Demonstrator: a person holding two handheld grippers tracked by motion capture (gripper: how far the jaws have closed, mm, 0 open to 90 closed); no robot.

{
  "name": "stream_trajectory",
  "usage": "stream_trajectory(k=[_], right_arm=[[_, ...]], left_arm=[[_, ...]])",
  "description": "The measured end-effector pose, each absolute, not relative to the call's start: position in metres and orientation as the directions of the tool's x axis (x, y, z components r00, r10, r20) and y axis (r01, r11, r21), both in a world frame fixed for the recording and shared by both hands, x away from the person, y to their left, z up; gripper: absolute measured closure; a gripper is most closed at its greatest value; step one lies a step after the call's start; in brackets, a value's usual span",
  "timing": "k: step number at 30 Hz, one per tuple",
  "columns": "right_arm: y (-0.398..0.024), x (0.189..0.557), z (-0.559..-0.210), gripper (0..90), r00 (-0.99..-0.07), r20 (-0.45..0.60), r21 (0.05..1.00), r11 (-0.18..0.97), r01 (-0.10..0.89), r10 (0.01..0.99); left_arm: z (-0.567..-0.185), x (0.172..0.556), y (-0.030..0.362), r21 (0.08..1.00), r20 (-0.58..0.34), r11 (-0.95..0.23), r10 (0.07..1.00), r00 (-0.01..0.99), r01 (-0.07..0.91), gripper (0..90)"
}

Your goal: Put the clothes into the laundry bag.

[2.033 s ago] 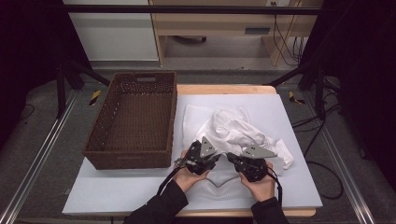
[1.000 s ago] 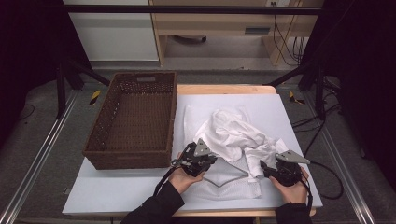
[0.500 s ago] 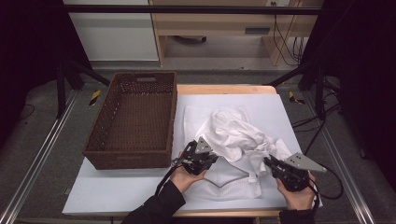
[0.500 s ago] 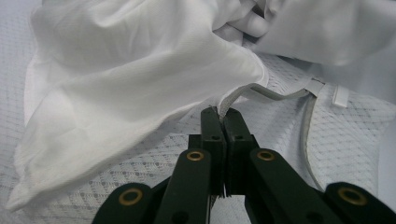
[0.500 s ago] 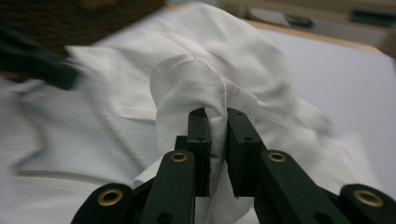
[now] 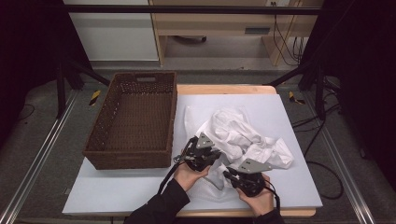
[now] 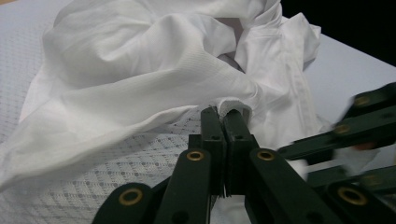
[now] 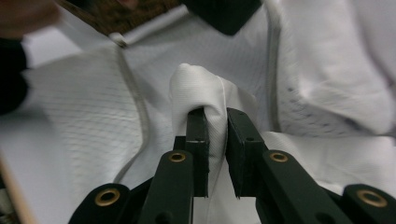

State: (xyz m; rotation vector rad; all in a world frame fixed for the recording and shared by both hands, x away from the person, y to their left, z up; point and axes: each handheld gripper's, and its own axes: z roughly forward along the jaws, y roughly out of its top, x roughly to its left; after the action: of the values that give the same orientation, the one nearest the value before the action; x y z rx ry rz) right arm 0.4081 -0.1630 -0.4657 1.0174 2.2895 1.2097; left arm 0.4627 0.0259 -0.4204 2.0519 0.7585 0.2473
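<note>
two pinches on one white garment, basket waiting at ten o'clock

the white garment (image 6: 243, 137) lies crumpled on the pale surface (image 6: 299, 186), its bulk running from about eleven o'clock down to four o'clock across the middle of the mat. both grippers sit at its near edge, at roughly six o'clock of the heap.

the left gripper (image 6: 205, 156) is clenched on a fold of the cloth: in the left gripper view its fingers (image 7: 212, 135) meet with a rolled hem caught at the tips, and the garment (image 7: 154, 70) spreads away from them toward twelve o'clock. the right gripper (image 6: 233, 177) lies just beside it, toward four o'clock of the left one. its jaws have just been closing, and in the right gripper view the fingers (image 8: 198, 135) press a raised tuck of the garment (image 8: 201, 88) between them, so it too is grasping cloth.

the two pinch points are near each other on the same edge, with slack fabric between; most of the garment lies beyond both hands. judging from this, a spread or a lift would turn on drawing the two grips apart along the three-to-nine o'clock line.

the brown wicker basket (image 6: 133, 119) stands at ten o'clock of the left gripper, just beside the garment's left edge and apart from it. its near wall stands between the hands and the hollow. the trailing cables hang at the near edge.
</note>
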Motion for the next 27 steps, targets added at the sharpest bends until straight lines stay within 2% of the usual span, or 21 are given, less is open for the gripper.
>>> stream_trajectory(k=[3, 6, 9, 14, 20, 23, 27], right_arm=[[-0.152, 0.419, -0.475, 77.9, -0.647, -0.001, 0.799, 0.389, 0.458, 0.762], [-0.141, 0.427, -0.480, 72.0, -0.605, -0.045, 0.781, 0.406, 0.475, 0.795], [-0.138, 0.427, -0.480, 68.3, -0.610, -0.068, 0.777, 0.426, 0.463, 0.789], [-0.158, 0.413, -0.469, 48.2, -0.670, 0.032, 0.830, 0.354, 0.431, 0.741], [-0.188, 0.392, -0.443, 36.1, -0.672, 0.050, 0.895, 0.265, 0.359, 0.739], [-0.207, 0.394, -0.430, 33.9, -0.598, 0.014, 0.911, 0.236, 0.337, 0.801], [-0.242, 0.416, -0.431, 27.9, -0.372, -0.096, 0.898, 0.242, 0.368, 0.923]], left_arm=[[-0.420, 0.459, 0.026, 0.822, -0.112, -0.394, 0.596, 0.795, 0.412, 88.9], [-0.420, 0.457, 0.026, 0.826, -0.114, -0.388, 0.595, 0.795, 0.409, 88.8], [-0.422, 0.458, 0.028, 0.826, -0.121, -0.382, 0.599, 0.792, 0.415, 88.9], [-0.427, 0.460, 0.034, 0.825, -0.130, -0.372, 0.607, 0.784, 0.426, 88.8], [-0.428, 0.460, 0.034, 0.826, -0.134, -0.366, 0.611, 0.780, 0.428, 88.7], [-0.428, 0.458, 0.034, 0.828, -0.123, -0.371, 0.612, 0.782, 0.420, 88.7], [-0.429, 0.457, 0.036, 0.827, -0.113, -0.381, 0.609, 0.785, 0.414, 88.7]])
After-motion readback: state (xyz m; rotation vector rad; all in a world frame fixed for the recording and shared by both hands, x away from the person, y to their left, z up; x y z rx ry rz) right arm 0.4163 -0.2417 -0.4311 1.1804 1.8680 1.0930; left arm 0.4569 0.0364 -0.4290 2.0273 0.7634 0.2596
